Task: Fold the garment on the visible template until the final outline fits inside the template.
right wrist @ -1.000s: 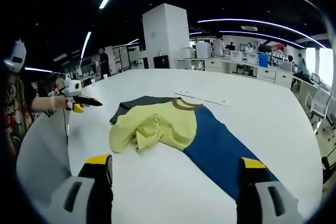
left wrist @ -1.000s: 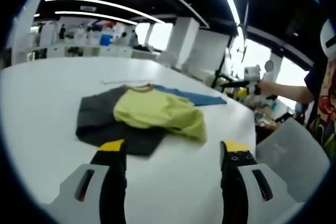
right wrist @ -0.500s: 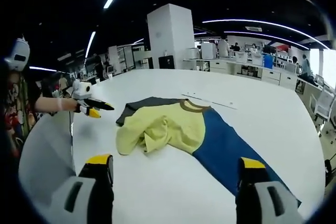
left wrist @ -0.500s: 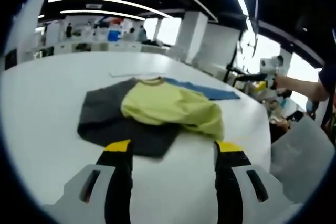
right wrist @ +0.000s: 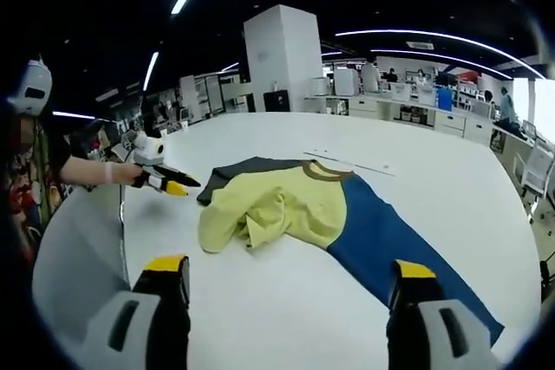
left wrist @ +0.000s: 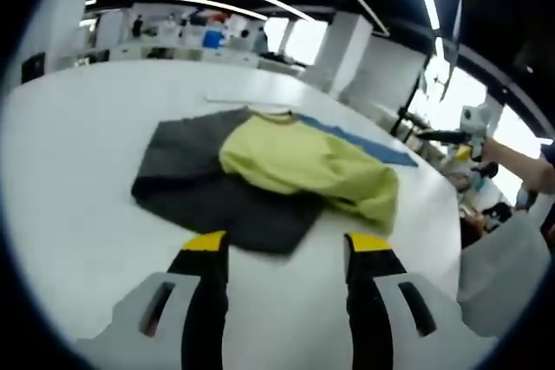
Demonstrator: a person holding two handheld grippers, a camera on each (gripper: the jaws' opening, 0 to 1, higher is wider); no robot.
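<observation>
A garment lies crumpled on the white table [left wrist: 61, 171]: its yellow body [left wrist: 303, 162] is bunched over a dark grey part [left wrist: 195, 179], and a blue part [left wrist: 368, 146] runs out behind. My left gripper [left wrist: 286, 244] stands open just short of the grey edge, with nothing between its yellow-tipped jaws. In the right gripper view the yellow body [right wrist: 277, 210] sits between the grey part [right wrist: 238, 169] and the long blue part [right wrist: 390, 240]. My right gripper [right wrist: 289, 268] hangs open, well back from the cloth. The left gripper [right wrist: 173, 185] comes in from the left, near the grey corner.
A thin pale strip [right wrist: 351, 162] lies on the table [right wrist: 451, 179] beyond the collar. A person's arm [right wrist: 87, 171] holds the left gripper. A grey chair [left wrist: 503, 275] stands at the table's edge. Office desks and pillars fill the background.
My left gripper has moved in toward the garment's grey edge, so the cloth looms larger in its view. The right gripper has barely shifted. The garment lies as before.
</observation>
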